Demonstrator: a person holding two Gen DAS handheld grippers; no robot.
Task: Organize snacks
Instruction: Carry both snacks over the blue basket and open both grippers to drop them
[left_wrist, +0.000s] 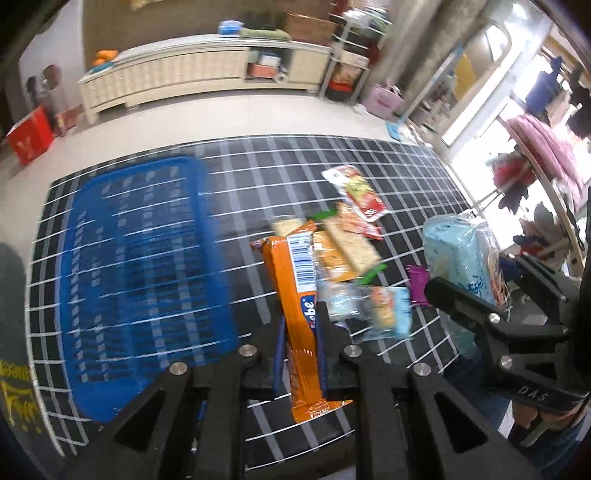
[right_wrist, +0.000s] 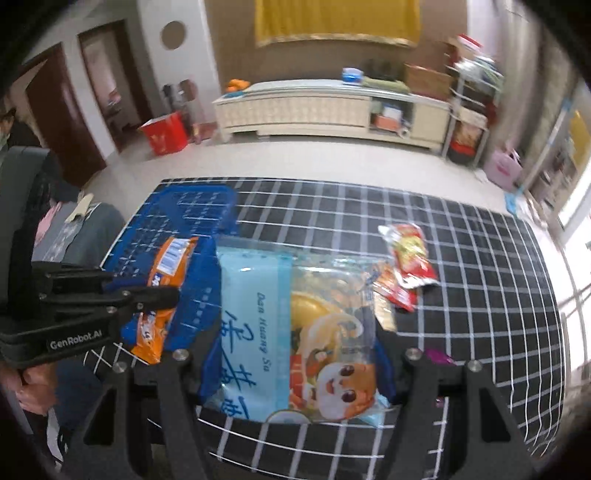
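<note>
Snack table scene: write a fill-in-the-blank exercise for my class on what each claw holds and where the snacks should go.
1. The left claw is shut on a long ____ wrapper snack bar.
2. The right claw grips a large light-blue ____.
3. The basket on the checked tablecloth is coloured ____.
4. The red snack packet lies on the ____.

Missing words: orange; snack bag; blue; tablecloth
</note>
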